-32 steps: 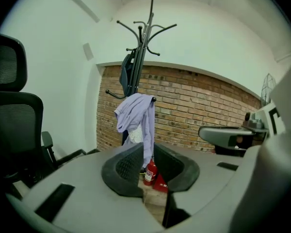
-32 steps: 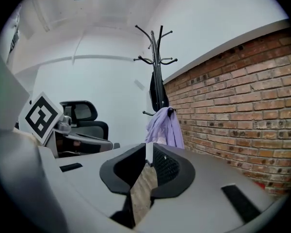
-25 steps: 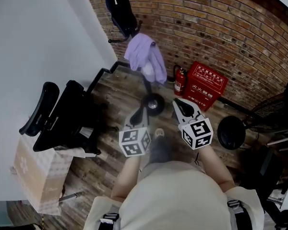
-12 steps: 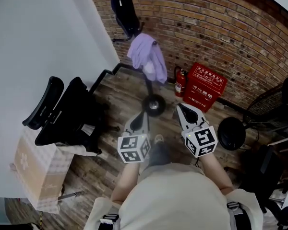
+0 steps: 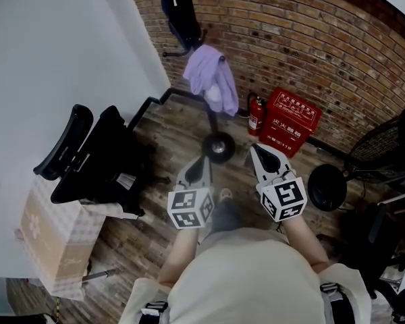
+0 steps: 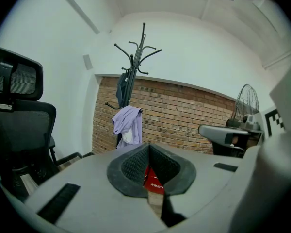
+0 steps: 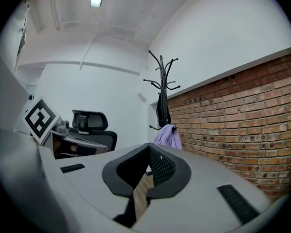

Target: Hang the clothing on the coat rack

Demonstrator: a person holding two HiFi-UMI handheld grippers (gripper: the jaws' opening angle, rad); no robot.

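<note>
Only overhead: coat rack base (image 5: 218,146), seemingly round.

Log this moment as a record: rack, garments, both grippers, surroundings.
coat rack: upright beside the brick wall
lilac garment: hung on a low hook
dark garment: hung higher on the rack
left gripper: jaws together, empty
right gripper: jaws together, empty
nearby: office chair, fire extinguisher, red box
</note>
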